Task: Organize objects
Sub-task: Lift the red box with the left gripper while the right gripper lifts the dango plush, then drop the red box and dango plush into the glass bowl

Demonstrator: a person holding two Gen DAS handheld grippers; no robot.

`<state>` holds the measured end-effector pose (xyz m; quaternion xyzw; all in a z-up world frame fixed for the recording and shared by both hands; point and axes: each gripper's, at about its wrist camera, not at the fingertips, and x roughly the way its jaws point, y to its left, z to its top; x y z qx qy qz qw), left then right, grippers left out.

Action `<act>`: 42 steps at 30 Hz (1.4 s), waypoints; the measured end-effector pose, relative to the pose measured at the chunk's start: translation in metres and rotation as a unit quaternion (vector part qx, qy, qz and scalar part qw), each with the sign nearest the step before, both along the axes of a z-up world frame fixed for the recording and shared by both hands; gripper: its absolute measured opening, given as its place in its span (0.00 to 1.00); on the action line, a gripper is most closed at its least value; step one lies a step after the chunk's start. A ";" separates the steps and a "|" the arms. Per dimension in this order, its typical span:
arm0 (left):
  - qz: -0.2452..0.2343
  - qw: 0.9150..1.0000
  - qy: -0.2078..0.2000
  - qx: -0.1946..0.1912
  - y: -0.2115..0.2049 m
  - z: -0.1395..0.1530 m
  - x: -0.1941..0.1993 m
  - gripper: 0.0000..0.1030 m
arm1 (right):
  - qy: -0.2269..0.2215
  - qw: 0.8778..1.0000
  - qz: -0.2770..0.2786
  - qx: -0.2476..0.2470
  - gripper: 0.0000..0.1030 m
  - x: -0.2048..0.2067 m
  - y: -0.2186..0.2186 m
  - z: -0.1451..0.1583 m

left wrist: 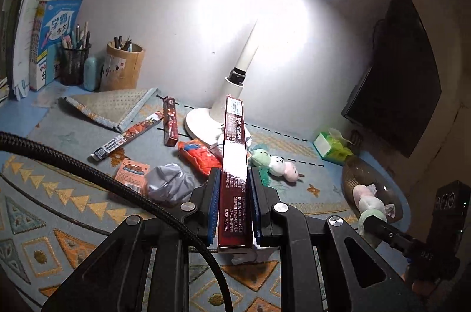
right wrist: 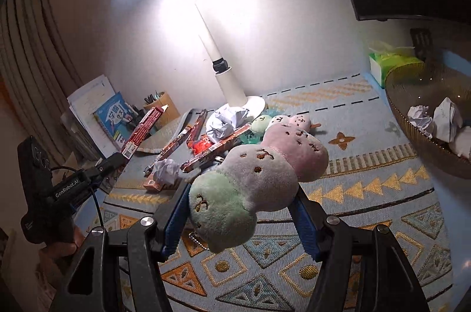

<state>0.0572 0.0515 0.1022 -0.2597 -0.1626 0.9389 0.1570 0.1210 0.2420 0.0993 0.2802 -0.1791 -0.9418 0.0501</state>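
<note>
1. With both grippers loaded above the patterned mat, plenty to watch: left gripper clamped narrow on the long red box, held up centre frame, pointing toward the lamp base.
2. Right gripper squeezed on the plush dumpling toy, centre of the right view, soft body bulging over both pads.
3. Risk one: long box gripped near one end, so likely to lever and swing out of the pads or knock the lamp on a fast turn.
4. Risk two: plush compressing and creeping loose, bead chain dangling below and liable to snag.
5. Still scattered mid-frame: more red boxes, crumpled paper, an orange packet, a second plush.
6. Only in the right view: bowl interior at the right edge, holding paper balls.
7. Only in the left view: pen holders and books upper left, clearly shown.
</note>
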 end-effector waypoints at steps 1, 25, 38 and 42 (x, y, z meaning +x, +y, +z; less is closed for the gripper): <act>-0.013 1.000 0.002 -0.004 0.008 0.002 -0.001 0.15 | 0.004 1.000 -0.004 0.001 0.62 0.002 0.006 0.002; -0.243 0.969 0.040 0.002 0.296 0.030 -0.061 0.15 | 0.014 0.980 -0.184 0.072 0.62 0.017 0.263 0.068; -0.289 0.948 0.097 -0.092 0.332 0.016 -0.033 1.00 | -0.065 0.978 -0.197 -0.020 1.00 -0.021 0.288 0.038; -0.270 0.958 0.077 -0.060 0.296 0.029 -0.035 1.00 | -0.027 0.979 -0.196 -0.050 1.00 -0.008 0.269 0.047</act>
